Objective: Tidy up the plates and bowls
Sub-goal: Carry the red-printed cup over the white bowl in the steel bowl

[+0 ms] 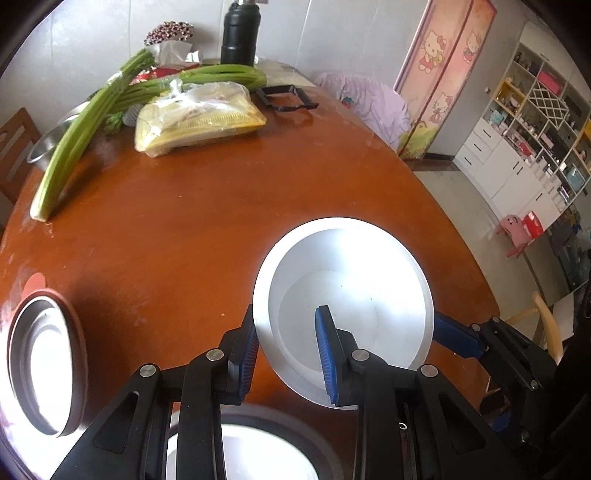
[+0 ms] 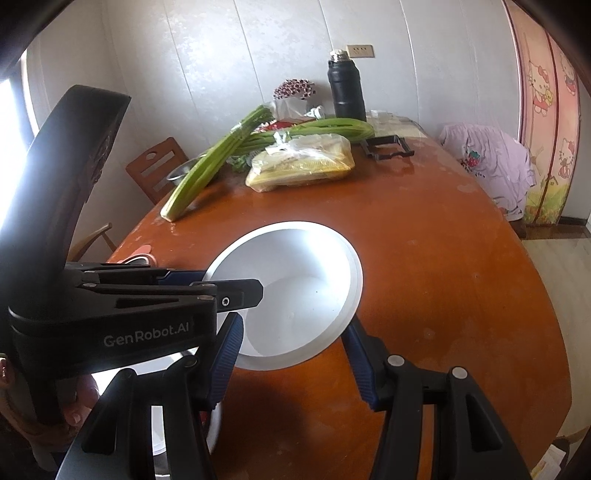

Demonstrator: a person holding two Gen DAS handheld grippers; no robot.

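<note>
A white bowl (image 1: 354, 280) hangs tilted just above the brown table (image 1: 166, 236). My left gripper (image 1: 287, 321) is shut on its near-left rim, with one blue finger outside the wall and the other inside the bowl. From the right, my right gripper (image 1: 443, 328) meets the bowl's far rim. In the right wrist view the white bowl (image 2: 295, 273) sits between the two blue fingers of my right gripper (image 2: 293, 328), which is shut on its lower part. My left gripper (image 2: 236, 291) clamps the rim there from the left.
Two dark-rimmed dishes with white insides lie near me, one (image 1: 44, 362) at the left and one (image 1: 240, 450) under the fingers. Celery stalks (image 1: 74, 140), a plastic bag of yellow food (image 1: 199, 118), a black flask (image 1: 240, 33) and a black frame (image 1: 286, 96) crowd the far end.
</note>
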